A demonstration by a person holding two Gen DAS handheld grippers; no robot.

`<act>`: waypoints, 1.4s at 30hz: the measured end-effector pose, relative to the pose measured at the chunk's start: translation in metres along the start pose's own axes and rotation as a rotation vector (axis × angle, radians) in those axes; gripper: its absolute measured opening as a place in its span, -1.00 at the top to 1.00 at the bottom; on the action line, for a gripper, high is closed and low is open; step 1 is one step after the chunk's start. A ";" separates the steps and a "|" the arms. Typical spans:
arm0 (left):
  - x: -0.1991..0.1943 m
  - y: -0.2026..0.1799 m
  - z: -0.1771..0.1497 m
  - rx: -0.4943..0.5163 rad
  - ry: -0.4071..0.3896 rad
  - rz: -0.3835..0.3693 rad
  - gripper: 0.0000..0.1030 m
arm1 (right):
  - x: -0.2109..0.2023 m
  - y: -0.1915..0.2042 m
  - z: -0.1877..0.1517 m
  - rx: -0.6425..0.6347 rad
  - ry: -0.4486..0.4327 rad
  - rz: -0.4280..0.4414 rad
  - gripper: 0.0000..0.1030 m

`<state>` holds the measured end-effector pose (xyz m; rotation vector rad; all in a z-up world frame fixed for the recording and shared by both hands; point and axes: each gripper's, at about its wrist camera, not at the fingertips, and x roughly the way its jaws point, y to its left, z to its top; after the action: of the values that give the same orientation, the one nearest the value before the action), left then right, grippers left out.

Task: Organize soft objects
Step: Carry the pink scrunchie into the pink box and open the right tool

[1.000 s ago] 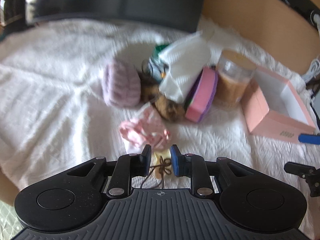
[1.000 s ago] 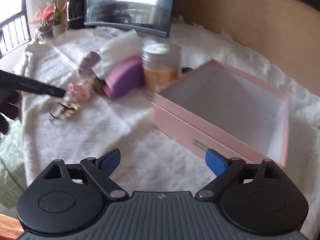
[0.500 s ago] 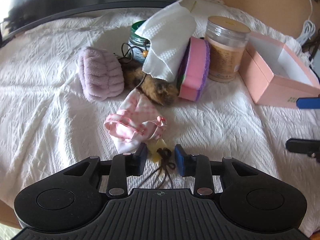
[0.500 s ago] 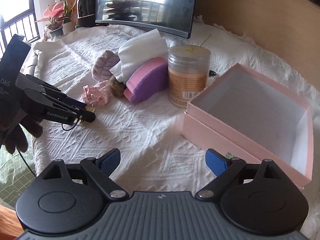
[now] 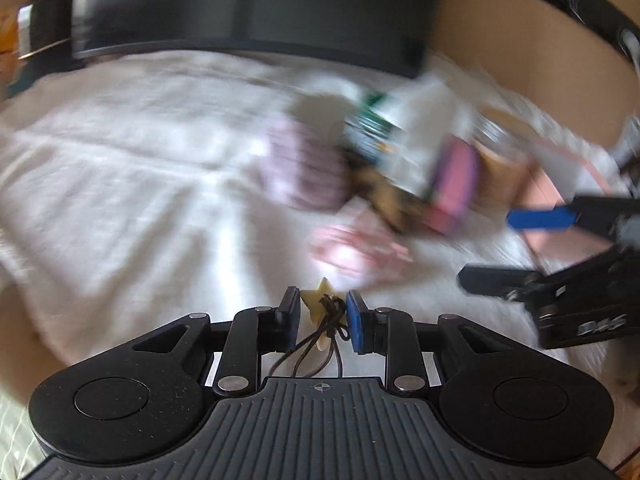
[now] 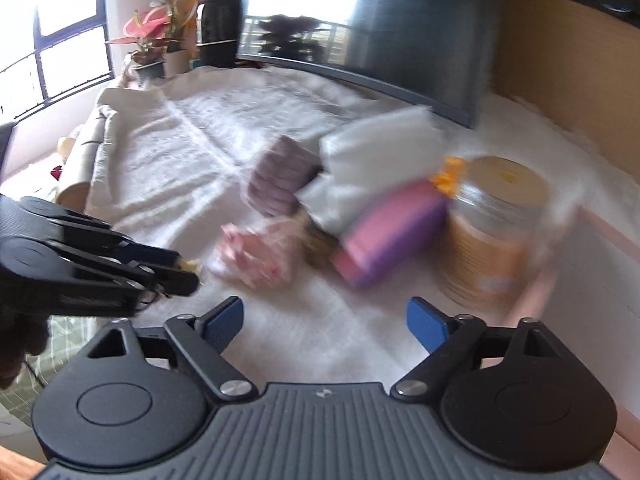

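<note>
Star charm [image 5: 316,300] sits between my left gripper [image 5: 323,316] pads, jaws just closing; grip looks unsure.
Cord could slip free; my right gripper [image 6: 324,322] gapes empty near the pink pouch [image 6: 250,256], and this blur risks a bump.

Pouch [image 5: 356,252] before sponge [image 5: 456,184]; jar [image 6: 496,232] right, on cloth [image 5: 140,184].

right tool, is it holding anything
No, the right tool has its blue pads wide apart with only the white cloth below.
</note>
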<state>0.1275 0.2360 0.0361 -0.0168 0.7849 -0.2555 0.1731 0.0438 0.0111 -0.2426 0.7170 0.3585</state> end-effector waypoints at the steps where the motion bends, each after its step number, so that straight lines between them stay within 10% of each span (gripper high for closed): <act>1: -0.003 0.012 0.003 -0.028 -0.009 0.010 0.45 | 0.009 0.007 0.005 -0.001 0.005 0.009 -0.59; 7: -0.007 0.051 0.025 -0.050 -0.046 -0.011 0.45 | 0.067 0.053 0.031 -0.097 0.076 -0.012 -0.24; 12: 0.002 0.054 0.037 0.000 -0.035 -0.107 0.45 | 0.075 0.064 0.037 -0.097 0.137 -0.014 0.77; 29: 0.006 -0.151 0.042 0.461 0.113 -0.685 0.45 | -0.159 -0.036 -0.036 0.153 0.083 -0.447 0.79; 42: 0.066 -0.262 0.168 0.288 -0.031 -0.791 0.66 | -0.228 -0.088 -0.080 0.373 -0.047 -0.660 0.79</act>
<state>0.2318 -0.0471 0.1376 -0.0601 0.6745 -1.1137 0.0017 -0.1168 0.1149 -0.1045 0.6056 -0.3955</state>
